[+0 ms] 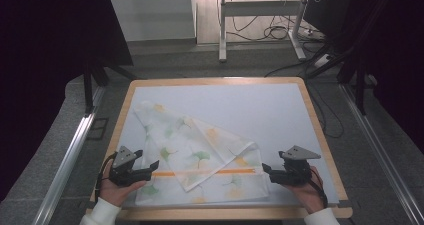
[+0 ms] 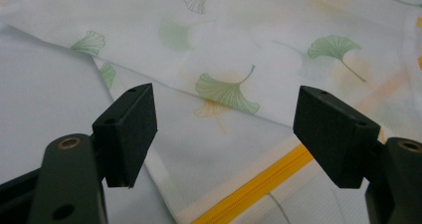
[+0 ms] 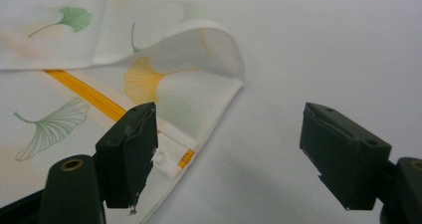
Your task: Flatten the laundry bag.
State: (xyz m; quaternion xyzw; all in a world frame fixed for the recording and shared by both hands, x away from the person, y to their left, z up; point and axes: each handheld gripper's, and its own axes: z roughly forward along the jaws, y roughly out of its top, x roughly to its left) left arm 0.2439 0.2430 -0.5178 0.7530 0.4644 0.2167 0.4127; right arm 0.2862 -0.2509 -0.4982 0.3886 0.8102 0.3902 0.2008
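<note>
Cloth (image 1: 197,152) on the counter (image 1: 280,105), left gripper (image 1: 150,172) at the cloth's left edge, right gripper (image 1: 266,171) at its right edge

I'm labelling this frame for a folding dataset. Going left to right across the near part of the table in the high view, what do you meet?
left gripper → cloth with its orange stripe → right gripper, all on the table.

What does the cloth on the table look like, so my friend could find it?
Look at the wooden table with the pale grey mat on top. Near its front edge, between the left tool and the right tool, lies a thin white cloth, partly folded over itself. Its green and orange fan-shaped leaves and one orange stripe set it apart from the plain mat.
</note>
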